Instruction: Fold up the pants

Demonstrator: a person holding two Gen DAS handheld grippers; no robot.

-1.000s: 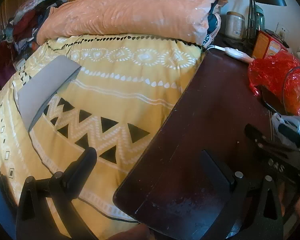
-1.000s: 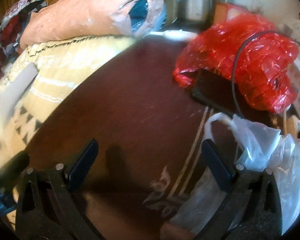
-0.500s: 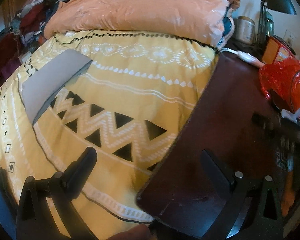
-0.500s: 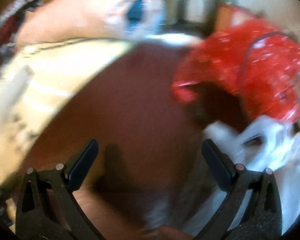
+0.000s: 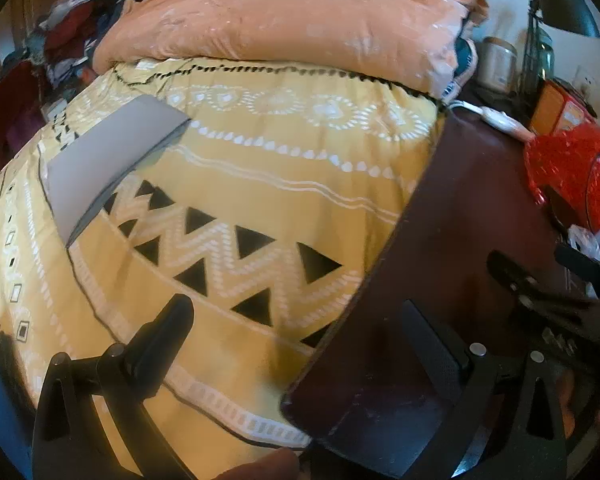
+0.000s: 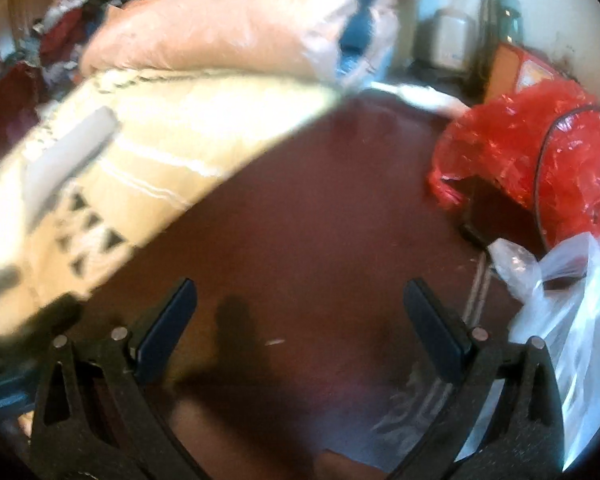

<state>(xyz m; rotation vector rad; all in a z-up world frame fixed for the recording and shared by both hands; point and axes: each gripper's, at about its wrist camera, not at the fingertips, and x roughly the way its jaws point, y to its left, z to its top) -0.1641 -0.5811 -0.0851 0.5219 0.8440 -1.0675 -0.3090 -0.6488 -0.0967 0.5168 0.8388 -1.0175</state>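
While both views look across the same bed, the left hand-held gripper point(image 5: 296, 320) hangs over the spot where the yellow patterned bedspread point(image 5: 260, 184) meets the dark maroon pants point(image 5: 452, 264), fingers spread wide with nothing between them. Same deal for the right hand-held gripper point(image 6: 300, 300): wide open, empty, hovering right above the maroon fabric, which fills most of its view and shows pale stripes near the right finger. The pants lie flat along the right side of the bed, one straight edge running diagonally across the bedspread. A grey folded piece point(image 5: 108, 160) sits well apart on the left side. Big peach pillow point(image 5: 292, 20) at the head, red plastic bag point(image 6: 540, 148) and white plastic bag point(image 6: 572, 300) by the pants' far right edge.
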